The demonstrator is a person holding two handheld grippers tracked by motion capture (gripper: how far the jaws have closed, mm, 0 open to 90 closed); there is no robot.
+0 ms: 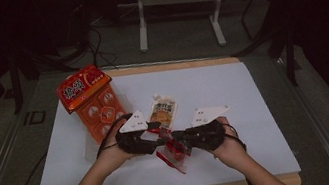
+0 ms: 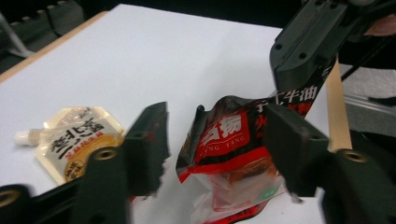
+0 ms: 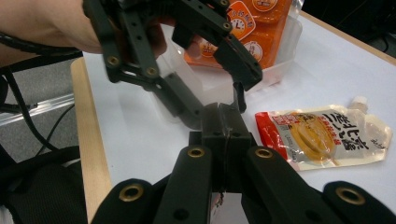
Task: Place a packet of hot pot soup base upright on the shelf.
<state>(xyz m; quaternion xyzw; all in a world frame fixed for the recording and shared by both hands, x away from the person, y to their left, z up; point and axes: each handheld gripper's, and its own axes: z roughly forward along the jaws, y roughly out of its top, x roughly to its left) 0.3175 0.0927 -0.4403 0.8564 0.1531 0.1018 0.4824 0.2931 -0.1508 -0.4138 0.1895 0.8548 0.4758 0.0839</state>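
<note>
High view: on the white tabletop [image 1: 232,86] the left gripper [image 1: 152,137] and the right gripper [image 1: 182,137] meet near the near edge, over a red pouch [image 1: 175,154] that hangs between them. Just beyond them lies a spouted sauce pouch [image 1: 163,110], flat, spout pointing far. At the far left stands a clear tray [image 1: 91,147] holding an orange pack [image 1: 96,106] that leans tilted out of it, its red header up.

Left gripper view: the red pouch [image 2: 233,154] sits between this gripper's two jaws, which stand partly spread on either side of it; the pads do not press it. Its top edge runs up into the right gripper [image 2: 308,51] at the upper right, which pinches it there. The sauce pouch [image 2: 77,140] lies flat on the tabletop [image 2: 187,51] to the left.

Right gripper view: the right gripper's [image 3: 224,126] jaws are pressed together, with a thin dark edge of the pouch rising from between the tips. The left gripper [image 3: 210,86] hangs just beyond, jaws apart. Behind it the clear tray [image 3: 280,60] contains the orange pack [image 3: 261,28]. The sauce pouch [image 3: 322,135] lies to the right.
</note>
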